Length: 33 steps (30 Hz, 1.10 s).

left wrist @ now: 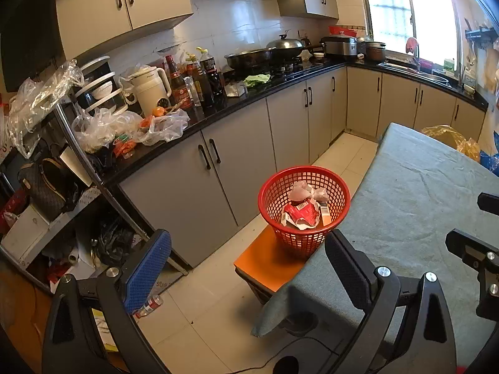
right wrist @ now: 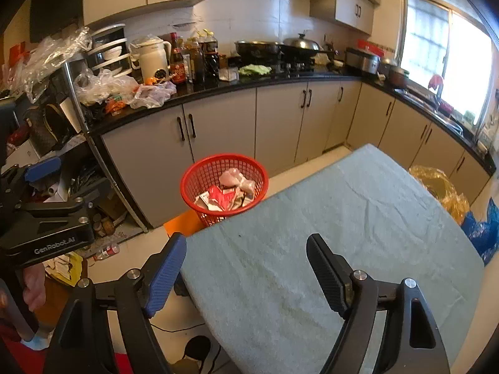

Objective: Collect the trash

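A red mesh basket (left wrist: pixel 304 207) (right wrist: pixel 224 184) stands on an orange stool (left wrist: pixel 265 258) beside the table's far left corner. Inside it lie crumpled trash: a red wrapper (left wrist: pixel 301 212) (right wrist: pixel 220 198), white paper and a pale plastic bag (right wrist: pixel 237 180). My left gripper (left wrist: pixel 246 265) hangs open over the floor and the table's near corner, nothing between its fingers. My right gripper (right wrist: pixel 246 268) is open above the grey-green tablecloth (right wrist: pixel 327 233), also with nothing in it. The left gripper's body shows at the left edge of the right wrist view, held by a hand (right wrist: pixel 34 290).
A black counter (left wrist: pixel 218 115) crowded with bottles, a kettle, plastic bags and pans runs behind the basket. A cluttered shelf (left wrist: pixel 46 187) stands at the left. A small bottle (left wrist: pixel 149 305) lies on the floor tiles. Yellow and blue plastic bags (right wrist: pixel 452 199) sit at the table's right edge.
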Available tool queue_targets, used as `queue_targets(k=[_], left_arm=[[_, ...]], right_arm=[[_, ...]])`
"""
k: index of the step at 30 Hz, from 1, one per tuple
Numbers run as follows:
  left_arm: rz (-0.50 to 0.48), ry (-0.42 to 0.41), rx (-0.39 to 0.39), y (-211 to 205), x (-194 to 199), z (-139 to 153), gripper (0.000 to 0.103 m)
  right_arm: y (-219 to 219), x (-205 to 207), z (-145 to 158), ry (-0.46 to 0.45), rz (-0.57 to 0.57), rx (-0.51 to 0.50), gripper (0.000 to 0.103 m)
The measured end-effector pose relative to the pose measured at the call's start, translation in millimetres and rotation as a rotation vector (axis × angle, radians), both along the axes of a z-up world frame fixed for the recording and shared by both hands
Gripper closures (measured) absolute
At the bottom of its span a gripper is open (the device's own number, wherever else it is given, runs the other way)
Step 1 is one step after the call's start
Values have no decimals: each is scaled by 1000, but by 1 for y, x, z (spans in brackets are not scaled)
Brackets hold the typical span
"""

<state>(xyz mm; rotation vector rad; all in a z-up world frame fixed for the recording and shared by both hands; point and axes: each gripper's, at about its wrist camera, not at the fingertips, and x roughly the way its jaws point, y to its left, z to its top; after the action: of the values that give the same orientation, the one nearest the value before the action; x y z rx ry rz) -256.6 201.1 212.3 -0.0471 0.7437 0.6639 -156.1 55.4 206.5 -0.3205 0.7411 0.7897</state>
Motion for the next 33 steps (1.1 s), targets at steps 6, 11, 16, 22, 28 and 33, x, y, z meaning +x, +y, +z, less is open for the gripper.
queue_targets(k=[6,11,16,22,28,33], left_arm=[[2,6,0,2,0,-3,5],[1,9,1,2,1,-3,5],[0,11,0,3,2,-5,5],[-4,16,-2,3,3,-9,5],[-20,30,-9,4,8,-15,5],[-36,41,-10,2,11,-17,5]], right_arm=[[0,-4,5,-63,-2,10,17],[0,-1,7,-70,-11,19,16],[2,2,5,-67,-12,9,16],[3,2,4,-63,-14,3,16],[1,5,0,-54,-18,-4,16],[-2,7,-3,-46,-26,-10,16]])
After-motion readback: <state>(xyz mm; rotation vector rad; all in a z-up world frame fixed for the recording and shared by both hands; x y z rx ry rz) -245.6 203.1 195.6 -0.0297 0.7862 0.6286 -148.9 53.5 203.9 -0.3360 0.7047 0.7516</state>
